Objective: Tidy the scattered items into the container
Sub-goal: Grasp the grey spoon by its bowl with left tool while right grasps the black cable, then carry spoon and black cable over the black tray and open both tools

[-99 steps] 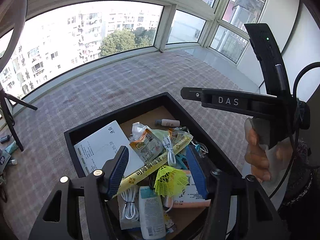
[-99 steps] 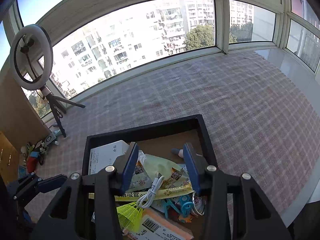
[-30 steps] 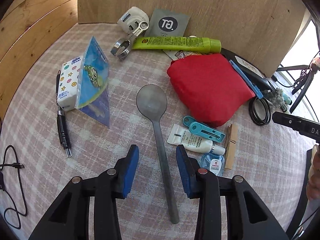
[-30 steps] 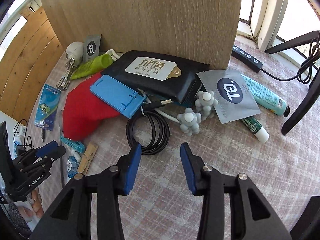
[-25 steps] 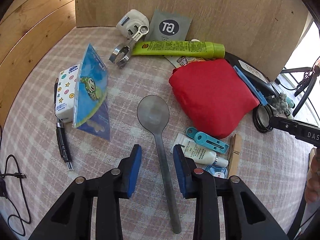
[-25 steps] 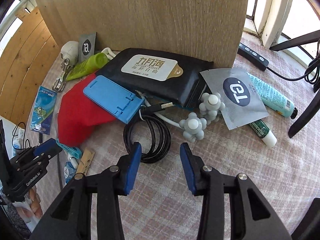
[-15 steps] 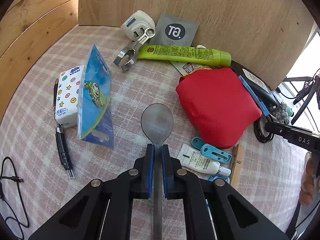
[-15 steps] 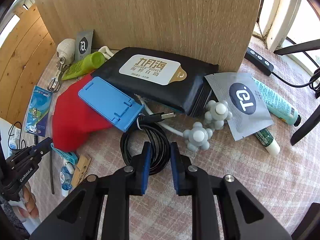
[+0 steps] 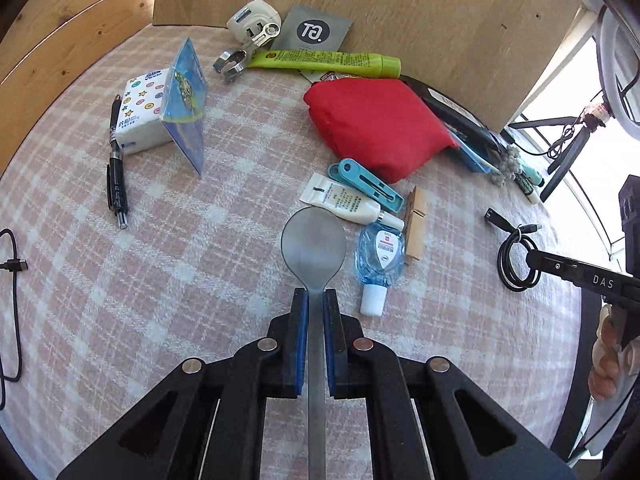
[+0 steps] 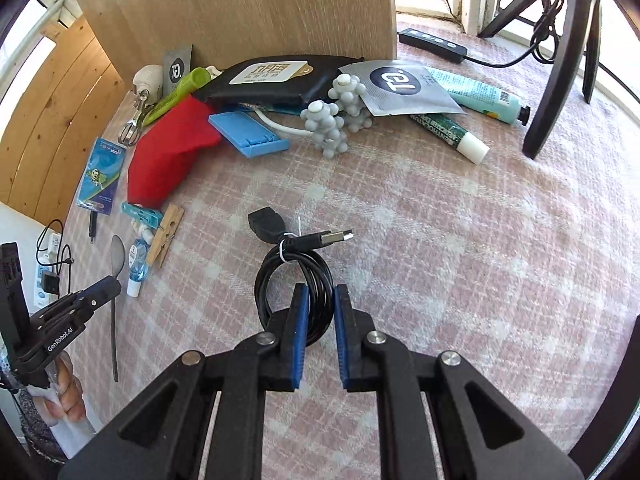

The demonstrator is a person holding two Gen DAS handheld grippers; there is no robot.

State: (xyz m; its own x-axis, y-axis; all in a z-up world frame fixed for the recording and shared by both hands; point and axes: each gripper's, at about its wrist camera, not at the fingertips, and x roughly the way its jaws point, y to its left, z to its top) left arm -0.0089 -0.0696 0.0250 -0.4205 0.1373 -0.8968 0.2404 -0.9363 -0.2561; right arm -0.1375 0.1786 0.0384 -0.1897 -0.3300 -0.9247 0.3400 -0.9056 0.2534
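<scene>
Both tools are loaded, yet the container is in neither view, so how much has already been tidied cannot be told from here. The left tool (image 9: 315, 300) is clamped tight on the neck of a grey spoon (image 9: 313, 245), its bowl jutting out ahead of the blue pads and its handle running back between them. The right tool (image 10: 320, 304) has its pads drawn in on one side of a coiled black cable (image 10: 294, 276), the loop and its two plugs lying just ahead of the tips; whether the coil is clear of the pink checked cloth (image 10: 440, 240) is hard to say.

Plenty is left to clear. Just ahead and right of the left tool lie a small blue bottle (image 9: 379, 258), a wooden peg (image 9: 415, 226), a white tube (image 9: 347, 204) and a teal clip (image 9: 366, 184). Farther ahead sit a red pouch (image 9: 376, 124) and a long green tube (image 9: 324, 60); ahead to the left are a tissue pack (image 9: 142, 114) and a black pen (image 9: 117, 168). Well ahead of the right tool wait a blue phone stand (image 10: 248, 134), two grey knobbly balls (image 10: 336, 116), a black wipes pack (image 10: 280, 80), a silver sachet (image 10: 400, 88) and a mint tube (image 10: 476, 92).

By this showing, the job looks far from finished: two items are in hand and a dozen or so are still out.
</scene>
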